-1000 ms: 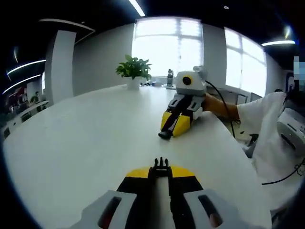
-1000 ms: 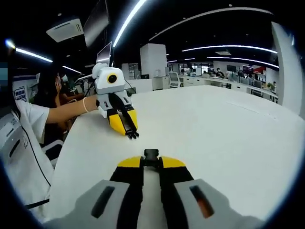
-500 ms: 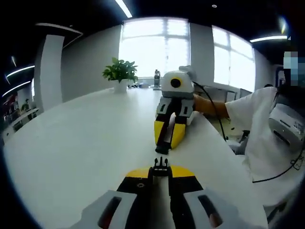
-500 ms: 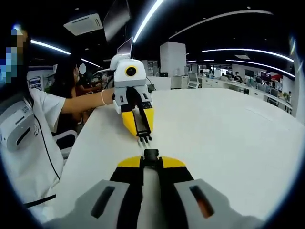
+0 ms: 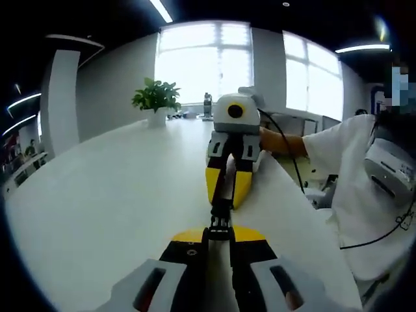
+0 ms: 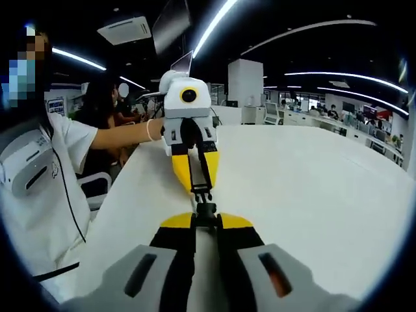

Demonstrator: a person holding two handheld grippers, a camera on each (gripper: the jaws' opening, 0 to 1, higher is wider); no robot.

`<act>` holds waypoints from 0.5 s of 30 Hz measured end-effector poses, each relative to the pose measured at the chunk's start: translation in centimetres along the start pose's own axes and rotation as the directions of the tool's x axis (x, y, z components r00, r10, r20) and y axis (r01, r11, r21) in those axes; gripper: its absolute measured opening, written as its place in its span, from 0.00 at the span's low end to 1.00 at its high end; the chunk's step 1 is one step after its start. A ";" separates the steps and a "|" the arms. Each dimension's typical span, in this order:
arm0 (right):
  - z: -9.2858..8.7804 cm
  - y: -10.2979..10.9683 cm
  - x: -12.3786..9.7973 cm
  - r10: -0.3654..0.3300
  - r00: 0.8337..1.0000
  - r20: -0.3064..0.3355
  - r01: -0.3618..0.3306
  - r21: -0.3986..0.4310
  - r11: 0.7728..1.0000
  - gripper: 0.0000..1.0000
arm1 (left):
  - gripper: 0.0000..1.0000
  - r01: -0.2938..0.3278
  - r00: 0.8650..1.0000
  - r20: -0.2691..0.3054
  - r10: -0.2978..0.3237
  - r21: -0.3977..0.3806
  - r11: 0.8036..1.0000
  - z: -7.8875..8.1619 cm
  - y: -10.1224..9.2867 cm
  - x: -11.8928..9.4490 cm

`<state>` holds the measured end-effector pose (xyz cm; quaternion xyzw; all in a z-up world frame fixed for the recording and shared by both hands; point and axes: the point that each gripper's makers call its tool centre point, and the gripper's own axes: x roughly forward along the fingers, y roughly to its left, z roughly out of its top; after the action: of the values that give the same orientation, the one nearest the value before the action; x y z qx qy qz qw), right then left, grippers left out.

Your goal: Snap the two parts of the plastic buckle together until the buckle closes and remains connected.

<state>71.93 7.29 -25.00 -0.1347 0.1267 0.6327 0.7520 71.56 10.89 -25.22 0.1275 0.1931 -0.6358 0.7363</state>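
Left gripper view, lower centre: my left gripper is clamped on the pronged buckle half, which juts from between its yellow tips. Directly above it in the frame, the right gripper comes in nose-first, closed on the socket buckle half. The two black halves meet tip to tip at mid-frame, above the white worktop; I cannot tell whether the prongs have entered the socket or only touch its mouth.

Right gripper view, lower centre: the same meeting mirrored, with the right gripper holding the socket half and the left gripper descending from the upper centre with the pronged half.

Risks, as I judge them: a slight roll or sideways offset between my hands could jam one prong on the socket lip, so a push would bend it or twist a half in its grip. Each half is pinched only at its tail, so a hard push may slide it back between the tips instead of latching. Stopping short of the click would leave the buckle loose.
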 end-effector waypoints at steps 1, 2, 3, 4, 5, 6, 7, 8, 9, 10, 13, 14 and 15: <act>0.0 0.0 0.0 0.004 1.000 0.000 -0.004 -0.006 1.000 0.13 | 0.12 0.002 1.000 0.002 -0.002 0.000 1.000 0.1 -0.1 0.0; 0.0 0.1 0.0 0.009 1.000 -0.001 -0.009 -0.010 1.000 0.13 | 0.12 0.004 1.000 0.003 -0.004 0.002 1.000 0.1 -0.1 0.1; 0.0 0.2 0.0 0.014 1.000 -0.002 -0.014 -0.015 1.000 0.13 | 0.12 0.004 1.000 0.001 -0.004 0.003 1.000 0.1 -0.1 0.1; 0.0 0.3 0.0 0.017 1.000 -0.005 -0.017 -0.020 1.000 0.13 | 0.12 0.004 1.000 -0.002 -0.004 0.006 1.000 0.1 -0.1 0.1; 0.0 0.3 0.0 0.020 1.000 -0.005 -0.020 -0.026 0.999 0.13 | 0.12 0.006 1.000 -0.005 -0.006 0.006 1.000 0.0 -0.2 0.1; 0.0 0.3 0.0 0.022 1.000 -0.005 -0.022 -0.028 0.999 0.13 | 0.12 0.007 1.000 -0.006 -0.007 0.005 1.000 -0.1 -0.2 0.2; 0.0 0.3 0.0 0.026 1.000 -0.007 -0.026 -0.030 0.999 0.13 | 0.12 0.009 1.000 -0.010 -0.009 0.004 1.000 -0.2 -0.2 0.2; -0.1 0.4 0.1 0.030 1.000 -0.011 -0.030 -0.032 0.999 0.13 | 0.12 0.009 1.000 -0.014 -0.009 0.004 1.000 -0.3 -0.2 0.2; -0.1 0.4 0.1 0.033 0.999 -0.015 -0.034 -0.036 0.999 0.13 | 0.12 0.008 1.000 -0.017 -0.008 0.005 1.000 -0.4 -0.2 0.3; -0.2 0.4 0.2 0.036 0.999 -0.018 -0.037 -0.038 0.999 0.13 | 0.11 0.008 1.000 -0.018 -0.008 0.005 1.000 -0.5 -0.2 0.3; -0.1 0.5 0.3 0.044 0.999 -0.021 -0.045 -0.044 0.998 0.13 | 0.11 0.013 1.000 -0.018 -0.013 0.004 1.000 -0.5 -0.3 0.3; 0.0 0.5 0.4 0.045 0.999 -0.021 -0.046 -0.046 0.998 0.13 | 0.11 0.014 1.000 -0.017 -0.014 0.006 1.000 -0.4 -0.3 0.3; 0.1 0.6 0.4 0.048 0.999 -0.021 -0.049 -0.049 0.998 0.13 | 0.11 0.015 1.000 -0.016 -0.015 0.007 1.000 -0.4 -0.4 0.3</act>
<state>71.45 7.77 -25.10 -0.1566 0.1218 0.6525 0.7314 71.15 10.71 -25.68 0.1336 0.1979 -0.6410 0.7295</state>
